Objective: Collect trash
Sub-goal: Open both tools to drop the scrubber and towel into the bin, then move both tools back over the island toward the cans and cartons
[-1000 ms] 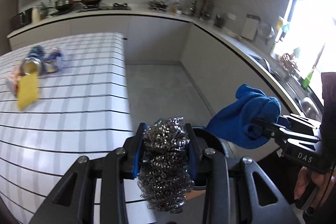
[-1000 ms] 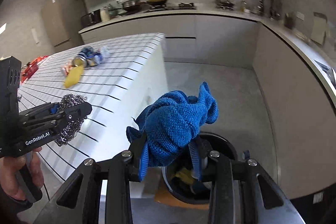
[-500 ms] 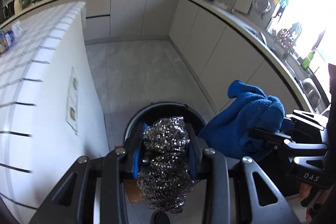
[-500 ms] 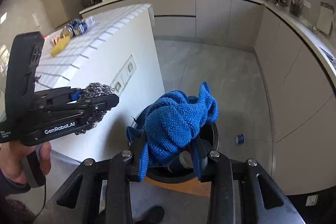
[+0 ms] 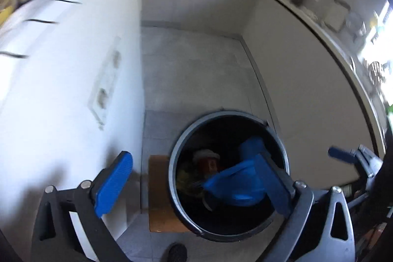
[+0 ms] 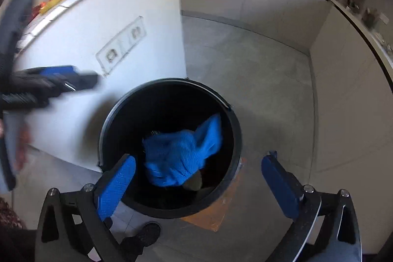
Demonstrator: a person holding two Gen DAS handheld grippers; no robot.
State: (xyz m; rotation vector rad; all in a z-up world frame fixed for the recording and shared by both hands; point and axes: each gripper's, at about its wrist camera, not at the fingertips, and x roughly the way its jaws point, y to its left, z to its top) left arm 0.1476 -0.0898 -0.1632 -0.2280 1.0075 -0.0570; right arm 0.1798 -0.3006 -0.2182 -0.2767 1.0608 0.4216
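- Right gripper point(image 6: 196, 178), black frame with two blue ribbed pads: jaws spread wide and opening, nothing between the pads. It points steeply down over the bin.
- Left gripper point(image 5: 196, 178), same build, two blue pads: jaws likewise spread and opening, nothing gripped. In the right wrist view it appears blurred at 9 o'clock point(image 6: 56, 82), beside the bin and above its rim.
- One blue knitted cloth point(image 6: 181, 154): lies loose inside the bin, just ahead of the right gripper's pads at 12 o'clock, clear of both. In the left wrist view it shows as a blue mass point(image 5: 235, 186) behind the right-hand pad.
- One round black trash bin with a grey rim point(image 6: 228, 102): stands on the floor directly beneath both grippers; other refuse inside is too dark to identify.
- One flat brown cardboard sheet point(image 5: 159, 188): under the bin, showing at 9 o'clock of it.
- One white island side panel with two sockets point(image 6: 122, 46): at 10 o'clock, touching or just beside the bin.
- One dark shoe point(image 6: 147, 235): at 6 o'clock, near the bin.
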